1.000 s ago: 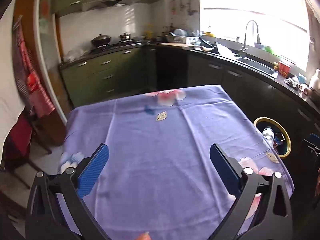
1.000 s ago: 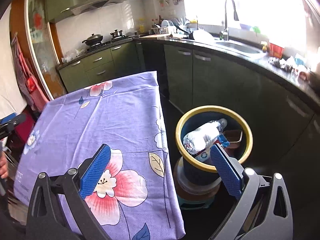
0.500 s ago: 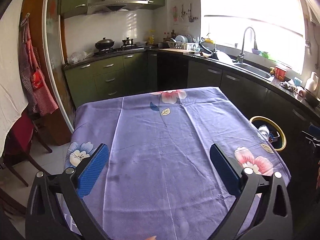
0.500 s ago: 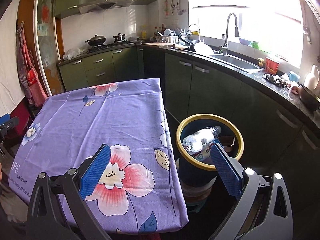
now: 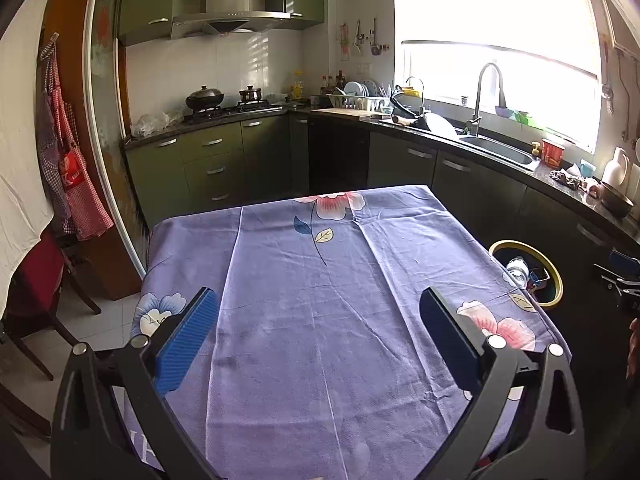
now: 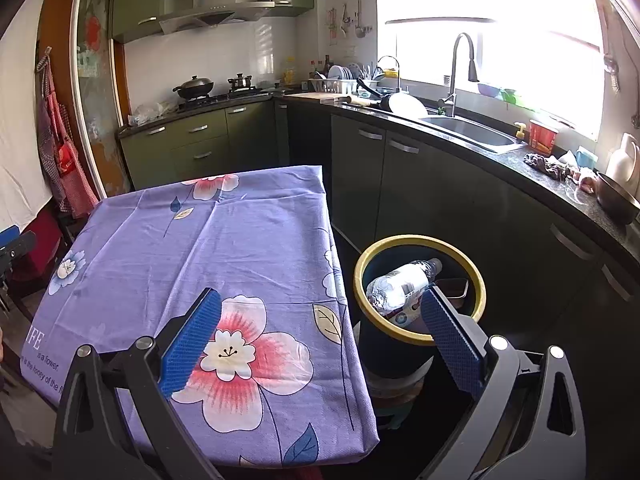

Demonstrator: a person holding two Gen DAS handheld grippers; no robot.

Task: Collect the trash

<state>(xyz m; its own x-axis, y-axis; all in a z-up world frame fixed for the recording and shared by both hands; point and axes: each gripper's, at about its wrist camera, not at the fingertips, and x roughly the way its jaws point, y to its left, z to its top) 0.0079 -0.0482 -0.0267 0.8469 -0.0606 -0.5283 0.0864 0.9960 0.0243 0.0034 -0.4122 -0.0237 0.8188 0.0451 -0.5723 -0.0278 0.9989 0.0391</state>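
Both tools spread wide, empty. Left tool (image 5: pixel 316 328) held above the middle of the tabletop (image 5: pixel 320 300), nothing between its blue pads. Right tool (image 6: pixel 320 328) straddling the tabletop's right edge and the bin (image 6: pixel 420 336), likewise holding nothing.

Trash already in the bin: a clear bottle (image 6: pixel 400 286) lying tilted across the opening, neck toward the far rim, with a brownish tray (image 6: pixel 454 286) just beside it and a scrap of blue-and-white wrapper under it. Nothing loose visible on the purple floral cloth (image 6: pixel 200 260) in either view. Task probably done, or close to it.

Risks from here, judged only from the layout:
- Bottle riding high, near the rim; another item dropped on top likely to bounce it out onto the floor.
- Bin perched on a narrow stand, close against the hanging cloth; a knock from the right tool could tip it.
- Cloth draped loose over the edge; a snagged pad could drag it sideways.
- Any trash below the tabletop edge out of sight, easily missed.
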